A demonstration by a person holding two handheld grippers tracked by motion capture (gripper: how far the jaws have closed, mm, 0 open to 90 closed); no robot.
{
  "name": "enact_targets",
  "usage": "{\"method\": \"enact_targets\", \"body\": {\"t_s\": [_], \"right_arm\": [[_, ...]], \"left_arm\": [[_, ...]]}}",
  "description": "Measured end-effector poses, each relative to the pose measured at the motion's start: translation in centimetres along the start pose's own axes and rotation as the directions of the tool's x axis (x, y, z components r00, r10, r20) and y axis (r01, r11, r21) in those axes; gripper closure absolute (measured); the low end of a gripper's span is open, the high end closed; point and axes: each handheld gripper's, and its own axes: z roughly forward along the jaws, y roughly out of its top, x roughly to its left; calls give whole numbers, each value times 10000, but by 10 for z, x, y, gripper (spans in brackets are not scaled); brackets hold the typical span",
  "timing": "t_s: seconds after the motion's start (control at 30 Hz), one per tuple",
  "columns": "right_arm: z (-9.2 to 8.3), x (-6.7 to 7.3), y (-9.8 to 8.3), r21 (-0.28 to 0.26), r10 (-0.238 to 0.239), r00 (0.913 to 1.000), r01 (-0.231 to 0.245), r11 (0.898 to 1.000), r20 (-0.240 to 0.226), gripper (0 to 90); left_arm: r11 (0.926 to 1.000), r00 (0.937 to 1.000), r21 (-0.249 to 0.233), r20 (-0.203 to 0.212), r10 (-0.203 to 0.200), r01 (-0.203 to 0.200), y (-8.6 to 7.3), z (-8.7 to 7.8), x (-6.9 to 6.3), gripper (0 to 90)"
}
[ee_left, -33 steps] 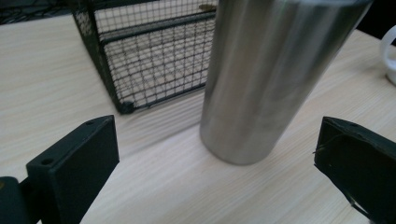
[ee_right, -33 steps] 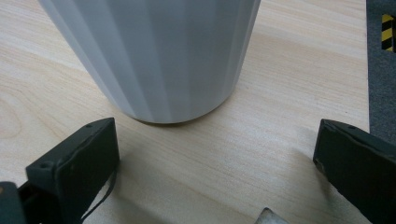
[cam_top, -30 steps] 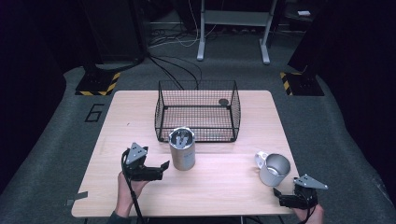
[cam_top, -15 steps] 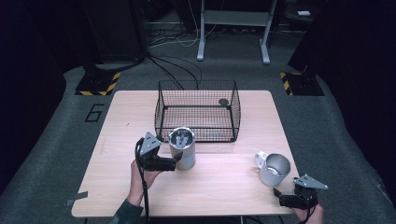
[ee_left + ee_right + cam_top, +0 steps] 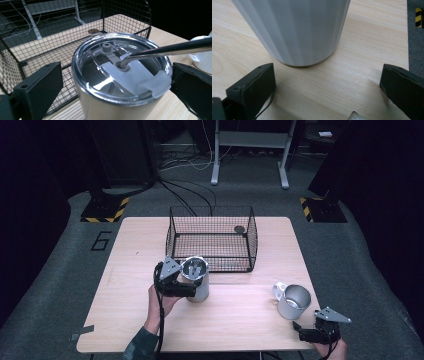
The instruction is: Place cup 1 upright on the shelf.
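A steel tumbler [image 5: 196, 281] with a clear lid [image 5: 117, 65] stands just in front of the wire basket [image 5: 210, 215]. A metal straw [image 5: 170, 48] sticks out of its lid. My left gripper [image 5: 190, 288] is open, with its jaws on either side of the tumbler's upper body [image 5: 115, 100]; the right jaw is close to the lid's tab. A white mug [image 5: 293, 302] stands at the front right. My right gripper [image 5: 302, 332] rests open near the table's front edge, just behind the mug's base [image 5: 297, 37], and holds nothing.
The black wire basket [image 5: 50, 47] sits at the table's far middle with a small dark round thing [image 5: 239, 229] in its far right corner. Bare wooden table [image 5: 240, 320] lies between tumbler and mug. Dark floor and cables surround the table.
My left gripper has moved forward and to the right, up to the tumbler, so its jaws now straddle it. The right gripper and the mug have stayed put.
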Motion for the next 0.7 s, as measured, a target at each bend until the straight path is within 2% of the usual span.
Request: {"method": "enact_targets", "body": {"t_s": [0.1, 0.3, 0.33, 0.5, 0.57, 0.7], "right_arm": [[0, 0, 0, -18, -6, 10000, 6, 10000, 7, 0], [0, 0, 0, -19, -4, 10000, 4, 10000, 3, 0], [0, 0, 0, -21, -1, 10000, 1, 10000, 4, 0], [0, 0, 0, -18, 1, 10000, -1, 10000, 5, 0], [0, 0, 0, -20, 4, 10000, -4, 10000, 7, 0], [0, 0, 0, -85, 0, 10000, 0, 10000, 3, 0]], "left_arm": [[9999, 9998, 37, 151, -94, 93, 0, 6, 0, 0], [9999, 9999, -82, 129, -111, 112, 1, 10, 1, 0], [9999, 9997, -15, 224, -135, 135, 1, 12, 1, 0], [10000, 9997, 53, 250, -7, 6, 3, 15, 0, 3], [10000, 9999, -38, 120, -32, 33, 2, 16, -1, 27], [10000, 9997, -35, 215, -88, 88, 2, 15, 0, 35]]}}
